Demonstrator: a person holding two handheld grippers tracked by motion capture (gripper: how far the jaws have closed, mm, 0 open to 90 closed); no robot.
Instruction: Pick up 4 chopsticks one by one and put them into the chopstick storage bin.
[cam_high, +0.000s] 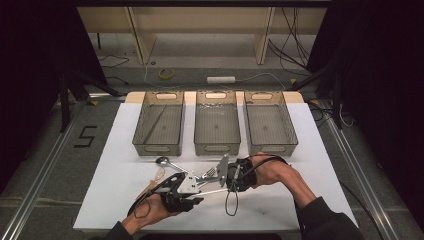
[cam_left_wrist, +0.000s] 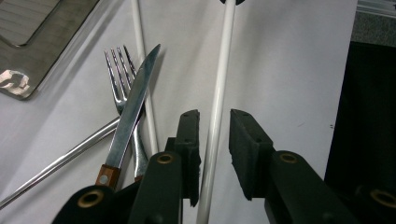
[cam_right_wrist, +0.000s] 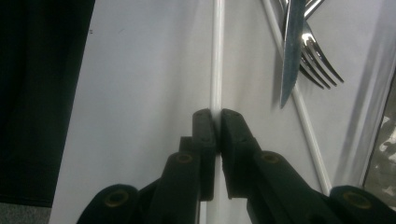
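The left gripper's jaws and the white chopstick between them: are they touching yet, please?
Partly touching: in the left gripper view the white chopstick lies against one pad of the left gripper, with a plain gap to the other.

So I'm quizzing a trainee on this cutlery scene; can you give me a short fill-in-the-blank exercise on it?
1. The right gripper is shut on a white ____.
2. At the far side of the white sheet stand ____ mesh bins.
3. In the left gripper view, the knife lies across a ____.
4. The left gripper has its fingers on either side of the same stick, with a ____ on one side.

Missing words: stick; three; fork; gap
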